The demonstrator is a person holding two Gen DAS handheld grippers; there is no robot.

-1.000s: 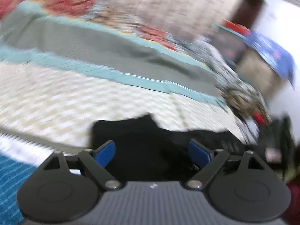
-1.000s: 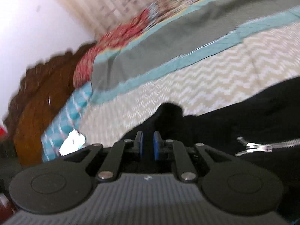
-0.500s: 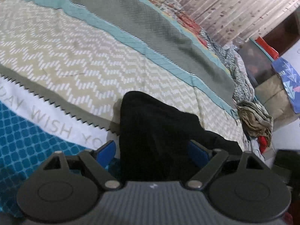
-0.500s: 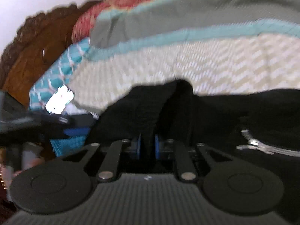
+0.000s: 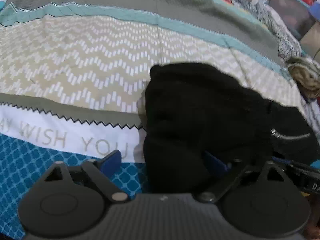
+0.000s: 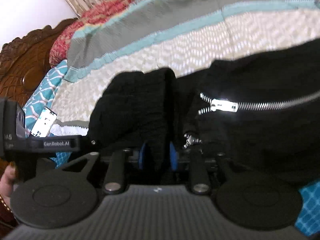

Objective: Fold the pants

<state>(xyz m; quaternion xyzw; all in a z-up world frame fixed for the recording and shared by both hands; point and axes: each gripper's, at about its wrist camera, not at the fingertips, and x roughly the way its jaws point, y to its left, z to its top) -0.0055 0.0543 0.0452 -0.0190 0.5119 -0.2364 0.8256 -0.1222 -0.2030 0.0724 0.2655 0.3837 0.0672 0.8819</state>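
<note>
Black zip-pocket cotton pants [image 6: 250, 84] settle onto the chevron-patterned bedspread [image 5: 90, 60] as the right gripper [image 6: 157, 158] fingers, just opening, release a fold; the left gripper [image 5: 164, 160] fingers stand wide apart.

It's a bed with a patterned bedspread [image 5: 84, 64]: chevron band, teal stripes, blue lattice, lettering. Black pants [image 5: 200, 110] lie bunched right on it. There's a phone [image 6: 44, 124] near the carved headboard [image 6: 24, 64].
</note>
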